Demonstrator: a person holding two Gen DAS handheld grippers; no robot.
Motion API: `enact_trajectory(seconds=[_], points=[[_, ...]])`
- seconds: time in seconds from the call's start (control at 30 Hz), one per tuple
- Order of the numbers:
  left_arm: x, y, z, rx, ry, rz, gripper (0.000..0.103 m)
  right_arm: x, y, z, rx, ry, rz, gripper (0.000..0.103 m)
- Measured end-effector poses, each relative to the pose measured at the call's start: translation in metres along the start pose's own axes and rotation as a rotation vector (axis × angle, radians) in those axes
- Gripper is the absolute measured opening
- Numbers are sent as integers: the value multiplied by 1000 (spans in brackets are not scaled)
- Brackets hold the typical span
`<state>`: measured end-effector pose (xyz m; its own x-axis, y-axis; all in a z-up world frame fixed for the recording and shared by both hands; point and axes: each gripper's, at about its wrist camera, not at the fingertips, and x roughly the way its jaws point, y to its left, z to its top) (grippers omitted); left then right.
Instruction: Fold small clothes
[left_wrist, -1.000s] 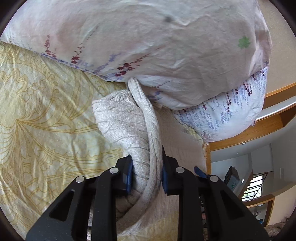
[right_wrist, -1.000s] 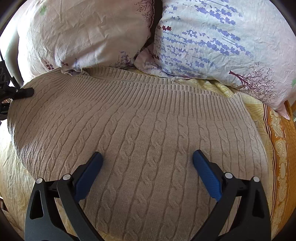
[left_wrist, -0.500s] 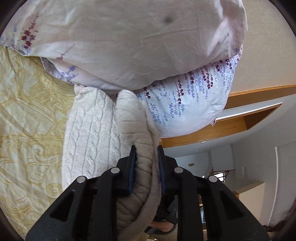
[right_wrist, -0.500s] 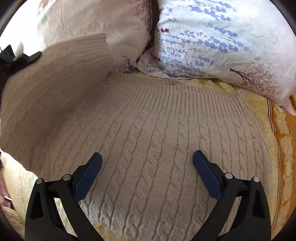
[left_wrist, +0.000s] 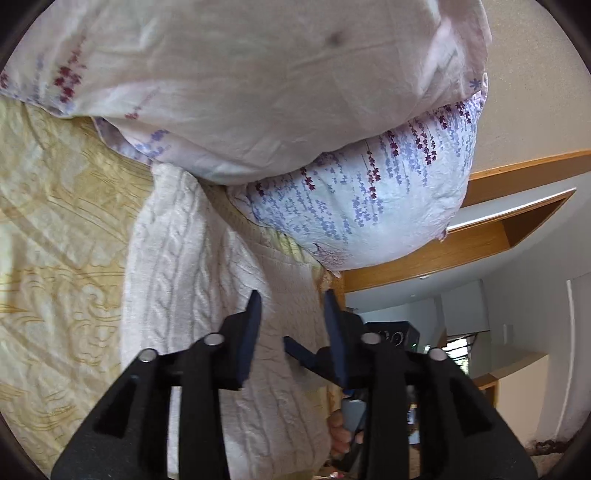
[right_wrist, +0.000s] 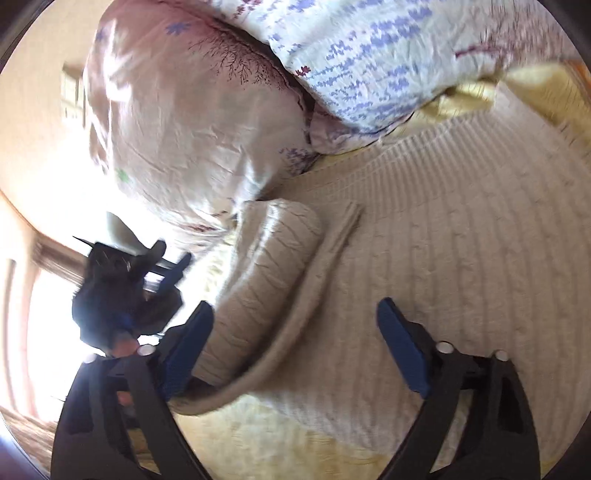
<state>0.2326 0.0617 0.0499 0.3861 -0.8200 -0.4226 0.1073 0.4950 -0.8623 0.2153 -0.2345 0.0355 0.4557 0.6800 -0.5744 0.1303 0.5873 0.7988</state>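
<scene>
- Left wrist view: your left gripper (left_wrist: 291, 332) hangs over the cream cable-knit sweater (left_wrist: 207, 295), which lies on the yellow patterned bedsheet (left_wrist: 62, 229) with its far edge tucked against the two floral-print pillows (left_wrist: 295, 110).
- Its jaws are opening; knit shows in the gap beneath them, but the blue pads (left_wrist: 248, 339) press on nothing, so the fold you carried over looks released.
- Just past that gripper's right finger, part of your right gripper shows, near the bed's right edge.
- Right wrist view: your right gripper (right_wrist: 295, 343) is tilted over the same sweater (right_wrist: 461, 258), its fingers wide apart and closing.
- The folded-over sleeve flap (right_wrist: 266, 288) lies between them, close to the left pad (right_wrist: 184, 350); no pad squeezes it yet.
- Your left gripper (right_wrist: 162, 273) appears blurred at the left of that view.
- Judging by this, you are mid-way: one side fold is laid in.
- Next, you likely need the flap flat and aligned, then a grip on the opposite edge or hem; catch only the layer you mean to move, or the laid fold may drag open.
</scene>
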Motion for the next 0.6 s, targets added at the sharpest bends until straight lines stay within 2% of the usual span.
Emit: enact_trajectory(seconds=[0.03,0.1,0.17,0.23,0.37,0.4,0.43,0.47,0.53,0.6], points=[[-7,-1,-2,23,-17,42,51,6,-2,4,35,23,10,79],[-20,2,-7,58,-43,114,56,18,-3,11,92,65,18,71],[-30,4,-11,76,-67,179,63,26,2,14,113,89,19,69],[-37,6,-15,92,-79,236,66,35,6,19,123,110,23,68],[-37,13,-21,90,-68,274,67,51,12,24,175,143,46,66],[-36,15,-22,84,-62,276,68,57,15,25,165,156,15,54],[-34,15,-23,81,-57,277,68,61,17,24,152,171,-12,34],[-32,15,-24,82,-51,279,69,65,19,23,141,178,-26,24],[-29,14,-25,92,-42,284,72,62,26,22,109,147,-14,17],[-27,11,-26,108,-39,294,76,51,37,23,72,96,22,16]])
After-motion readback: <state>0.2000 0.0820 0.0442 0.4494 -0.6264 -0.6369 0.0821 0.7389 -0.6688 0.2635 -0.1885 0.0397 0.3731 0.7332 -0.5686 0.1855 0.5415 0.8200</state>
